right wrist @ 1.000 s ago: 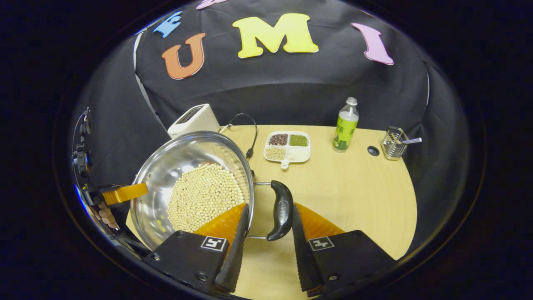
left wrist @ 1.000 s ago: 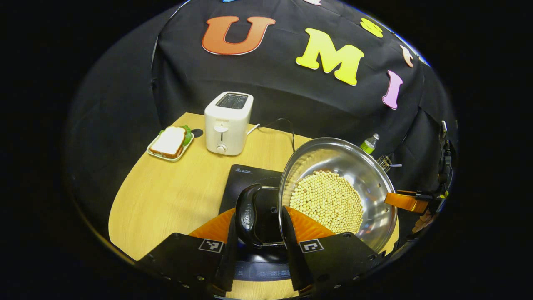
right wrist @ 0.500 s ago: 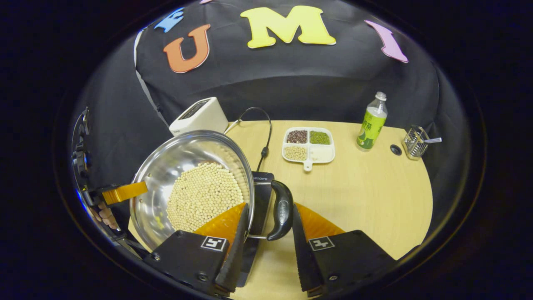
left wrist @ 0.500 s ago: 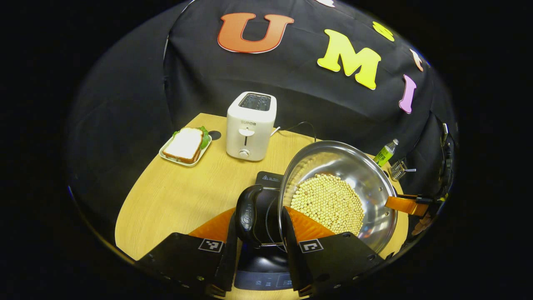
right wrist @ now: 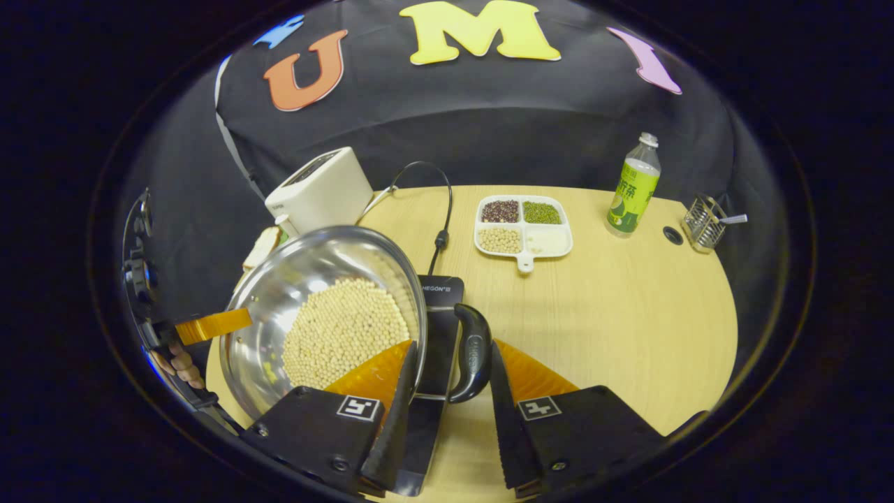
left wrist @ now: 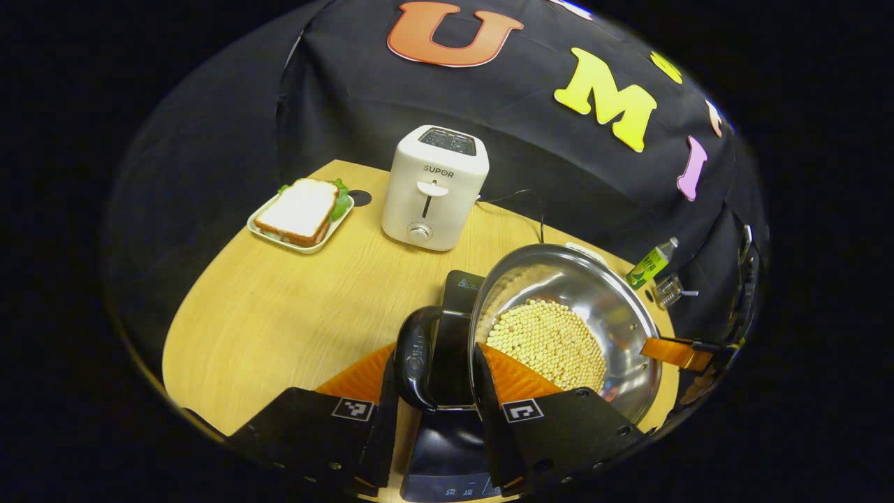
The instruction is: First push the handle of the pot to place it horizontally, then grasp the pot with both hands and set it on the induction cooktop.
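A steel pot [left wrist: 618, 307] with pale beans [left wrist: 545, 342] in it hangs between both grippers, tilted a little. My left gripper [left wrist: 434, 356] is shut on its black side handle [left wrist: 413, 360], one finger outside the grip and one inside the rim. In the right gripper view my right gripper [right wrist: 452, 349] is shut the same way on the opposite handle [right wrist: 475, 353] of the pot [right wrist: 293, 279]. The black induction cooktop [left wrist: 462, 285] lies under the pot, and its edge [right wrist: 440, 293] shows below the right handle. Whether the pot touches it, I cannot tell.
A white toaster [left wrist: 434, 188] and a plate with a sandwich [left wrist: 302, 213] stand at the back left. Behind the cooktop runs a black cord [right wrist: 440, 216]. A divided dish of beans [right wrist: 524, 227], a green bottle [right wrist: 632, 188] and a wire holder [right wrist: 705, 222] line the table's [right wrist: 628, 314] far side.
Both grippers have carried the pot across the table towards the toaster. The cooktop has come in under the pot and right handle. Both grips are unchanged.
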A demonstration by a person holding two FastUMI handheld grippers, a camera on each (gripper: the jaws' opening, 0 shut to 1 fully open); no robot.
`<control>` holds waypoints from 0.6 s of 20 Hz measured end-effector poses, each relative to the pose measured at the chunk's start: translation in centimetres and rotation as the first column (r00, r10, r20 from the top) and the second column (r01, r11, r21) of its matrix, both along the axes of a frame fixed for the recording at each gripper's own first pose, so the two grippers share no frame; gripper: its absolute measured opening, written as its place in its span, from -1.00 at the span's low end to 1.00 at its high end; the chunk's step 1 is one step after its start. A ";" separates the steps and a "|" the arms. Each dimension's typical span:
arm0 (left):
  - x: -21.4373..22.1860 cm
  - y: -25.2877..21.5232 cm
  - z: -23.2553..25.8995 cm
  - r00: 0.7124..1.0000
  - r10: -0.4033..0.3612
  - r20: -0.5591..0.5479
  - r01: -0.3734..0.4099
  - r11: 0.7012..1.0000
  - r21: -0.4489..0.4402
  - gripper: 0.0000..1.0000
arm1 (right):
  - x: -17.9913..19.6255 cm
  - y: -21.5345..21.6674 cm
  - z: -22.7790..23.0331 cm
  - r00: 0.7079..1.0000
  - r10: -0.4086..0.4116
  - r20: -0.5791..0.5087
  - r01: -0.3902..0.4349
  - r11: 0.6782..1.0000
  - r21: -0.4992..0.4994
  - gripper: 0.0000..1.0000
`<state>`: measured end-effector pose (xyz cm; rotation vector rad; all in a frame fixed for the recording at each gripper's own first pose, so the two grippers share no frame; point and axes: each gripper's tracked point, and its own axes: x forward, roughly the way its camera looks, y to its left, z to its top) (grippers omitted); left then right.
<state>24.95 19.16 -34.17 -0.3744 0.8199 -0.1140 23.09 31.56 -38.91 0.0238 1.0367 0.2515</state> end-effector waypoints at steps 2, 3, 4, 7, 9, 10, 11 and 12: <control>-0.2 -0.3 -0.5 1.000 0.004 -0.028 -0.005 0.999 -0.052 0.03 | 0.0 0.0 -0.1 1.000 0.008 0.009 -0.008 1.000 0.008 0.16; -0.2 -0.7 -0.8 0.999 0.003 -0.052 -0.007 0.996 -0.086 0.02 | 0.0 0.0 -0.1 1.000 -0.002 0.014 0.002 1.000 0.015 0.14; -0.4 -1.0 -1.1 0.997 0.002 -0.071 -0.010 0.992 -0.122 0.02 | 0.0 0.0 -0.1 1.000 -0.007 0.018 0.007 1.000 0.020 0.15; -0.1 -1.3 -1.3 0.998 0.005 -0.063 -0.016 0.985 -0.170 0.02 | 0.0 0.1 -0.2 0.999 -0.011 0.044 0.010 0.999 0.039 0.17; 0.0 -1.5 -1.2 0.999 0.007 -0.051 -0.017 0.980 -0.196 0.02 | 0.1 0.1 -0.2 0.997 -0.015 0.081 0.011 0.999 0.046 0.15; -0.2 -1.5 -1.2 0.998 0.009 -0.055 -0.020 0.977 -0.212 0.02 | 0.1 0.0 -0.1 0.995 -0.015 0.097 0.011 0.999 0.046 0.15; -0.1 -1.5 -1.2 0.998 0.010 -0.059 -0.023 0.975 -0.220 0.02 | 0.0 0.1 -0.2 0.994 -0.022 0.104 0.017 0.998 0.054 0.15; 0.0 -1.4 -1.2 0.998 0.012 -0.059 -0.024 0.975 -0.220 0.02 | -0.1 0.1 -0.2 0.994 -0.032 0.106 0.025 0.997 0.070 0.15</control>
